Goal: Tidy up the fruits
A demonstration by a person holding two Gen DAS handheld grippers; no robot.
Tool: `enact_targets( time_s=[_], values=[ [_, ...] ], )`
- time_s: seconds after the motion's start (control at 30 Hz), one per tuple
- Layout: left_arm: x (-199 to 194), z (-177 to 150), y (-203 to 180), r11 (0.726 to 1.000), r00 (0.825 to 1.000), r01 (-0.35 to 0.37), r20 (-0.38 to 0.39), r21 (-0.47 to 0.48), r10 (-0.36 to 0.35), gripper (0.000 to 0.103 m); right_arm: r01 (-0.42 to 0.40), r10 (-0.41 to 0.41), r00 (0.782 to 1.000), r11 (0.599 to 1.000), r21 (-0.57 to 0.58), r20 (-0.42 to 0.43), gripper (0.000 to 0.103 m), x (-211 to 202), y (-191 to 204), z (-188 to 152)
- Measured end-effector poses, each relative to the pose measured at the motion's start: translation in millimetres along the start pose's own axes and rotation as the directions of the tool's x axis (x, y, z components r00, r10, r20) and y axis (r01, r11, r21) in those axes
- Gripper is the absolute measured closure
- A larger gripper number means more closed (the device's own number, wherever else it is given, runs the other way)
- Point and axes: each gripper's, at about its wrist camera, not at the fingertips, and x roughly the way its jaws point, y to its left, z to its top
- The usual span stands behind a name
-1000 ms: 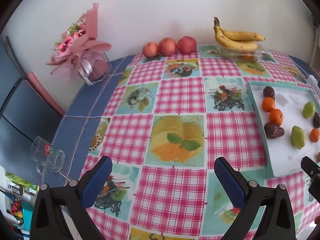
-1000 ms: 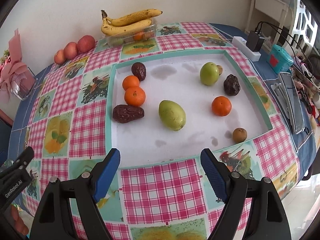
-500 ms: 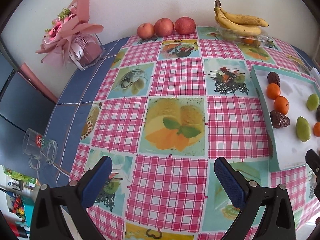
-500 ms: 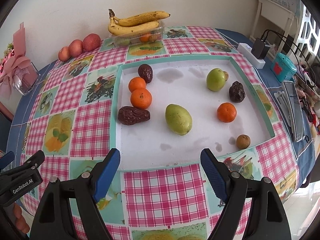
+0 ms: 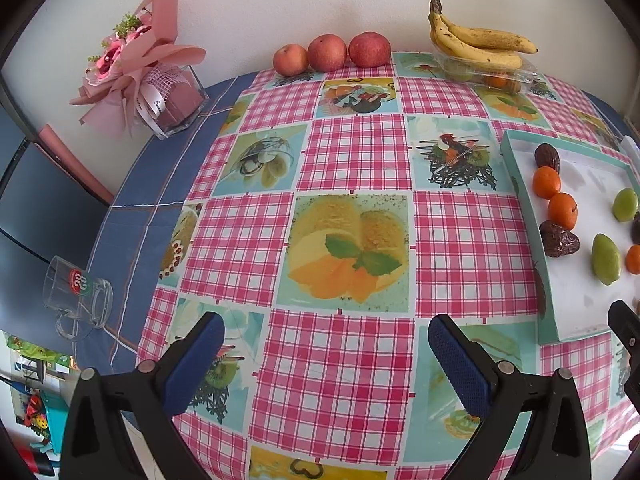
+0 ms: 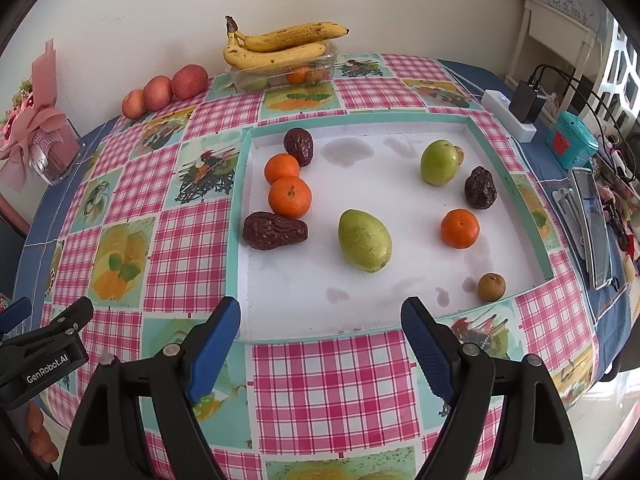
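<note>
Both grippers have been drawn back from the counter [image 5: 352, 160]; left gripper [image 5: 326, 354] and right gripper [image 6: 320, 344] fingers are spread, empty. Fruits [image 6: 364, 240] lie scattered in the tray [image 6: 240, 240], ungrasped.

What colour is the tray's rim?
Teal, around a white floor; the tray shows best in the right wrist view.

Tray [image 5: 520, 184]: right part cut off by the left wrist view's edge; dark fruit [image 5: 636, 227] and orange [image 5: 634, 259] at that edge only partly shown. Small brown fruit [image 6: 460, 155]: mostly hidden behind the round green fruit [image 6: 439, 162]. Clear container [image 6: 280, 74]: contents under the bananas [image 6: 280, 46] indistinct. Left gripper [image 6: 40, 344]: only partly visible in the right wrist view. Far-right clutter [image 6: 616, 200]: too small to identify.
</note>
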Motion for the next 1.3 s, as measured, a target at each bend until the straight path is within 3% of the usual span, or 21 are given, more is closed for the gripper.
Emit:
enact_targets(
  time_s=[1.3],
  values=[
    [-0.9, 0.6, 0.8, 1.0, 1.0, 0.006, 0.005, 0.003, -0.006, 0.0, -0.001, 0.001, 1.0, 1.0, -0.011, -0.006, 0.02, 1.0, 3.0, -0.5]
  ],
)
